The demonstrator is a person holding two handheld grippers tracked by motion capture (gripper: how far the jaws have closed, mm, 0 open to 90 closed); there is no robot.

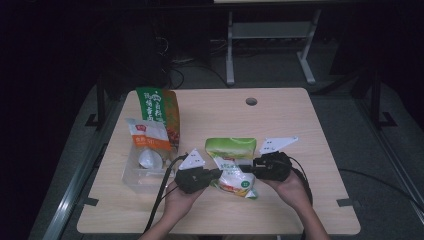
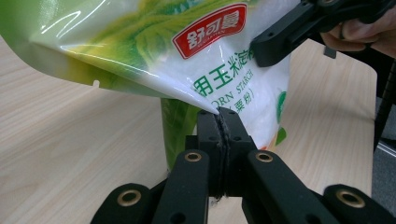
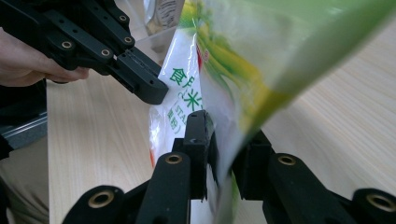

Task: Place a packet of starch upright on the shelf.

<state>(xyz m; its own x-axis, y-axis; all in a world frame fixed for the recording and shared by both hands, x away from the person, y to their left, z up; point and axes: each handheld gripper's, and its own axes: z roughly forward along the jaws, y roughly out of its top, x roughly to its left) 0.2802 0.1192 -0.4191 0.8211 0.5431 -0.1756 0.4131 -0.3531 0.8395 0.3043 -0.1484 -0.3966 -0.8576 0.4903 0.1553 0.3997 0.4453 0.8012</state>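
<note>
A white and green bag of corn starch [image 1: 235,179] with a red label hangs between both grippers, just above the table's front middle. My left gripper [image 1: 218,173] comes in from the left. In the left gripper view its jaws [image 2: 226,117] are pressed together on a thin edge of the bag [image 2: 154,42]. My right gripper [image 1: 248,168] meets the bag from the right. In the right gripper view its jaws [image 3: 224,137] stand slightly apart with the bag's film [image 3: 261,51] passing loosely between them. The left gripper [image 3: 152,91] reaches in beside it.
A clear plastic box [image 1: 131,177] at the front left holds a white and orange packet [image 1: 150,137]. A taller green and orange bag [image 1: 160,107] stands behind it. The wooden table [image 1: 290,200] has a cable hole [image 1: 251,101] at the back. Dark floor surrounds it.
</note>
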